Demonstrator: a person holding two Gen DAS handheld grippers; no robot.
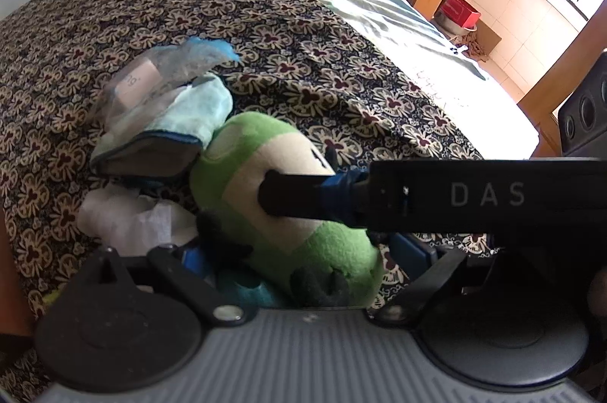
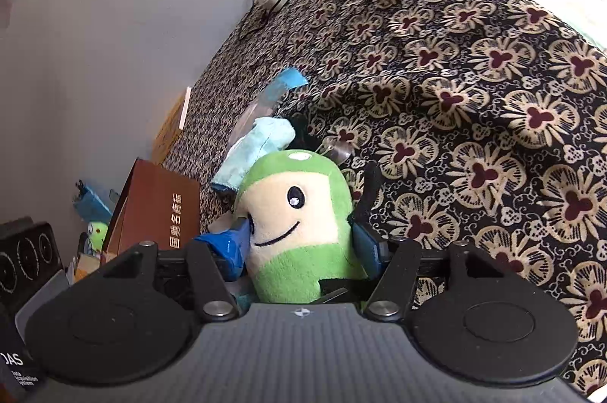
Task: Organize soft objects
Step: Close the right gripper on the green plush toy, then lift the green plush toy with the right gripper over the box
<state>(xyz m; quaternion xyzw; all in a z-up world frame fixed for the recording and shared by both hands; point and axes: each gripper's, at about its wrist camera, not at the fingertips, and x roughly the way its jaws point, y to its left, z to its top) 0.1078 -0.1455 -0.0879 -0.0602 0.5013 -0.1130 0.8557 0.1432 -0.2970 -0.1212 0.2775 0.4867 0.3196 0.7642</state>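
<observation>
Right hand-held gripper (image 2: 299,243) wide open round the green toy (image 2: 296,221) – prob. letting go by the cloth (image 2: 258,149) pile; left hand-held gripper (image 1: 303,251) can't tell.

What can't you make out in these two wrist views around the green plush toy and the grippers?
- Left wrist view: the right gripper crosses the green plush toy, hiding its face.
- Left wrist view: the left gripper fingertips are buried behind the toy, so its state is unclear.
- Left wrist view: the label inside the clear bag is blurred.
- Right wrist view: the toy's base is cut off by the gripper body.
</observation>
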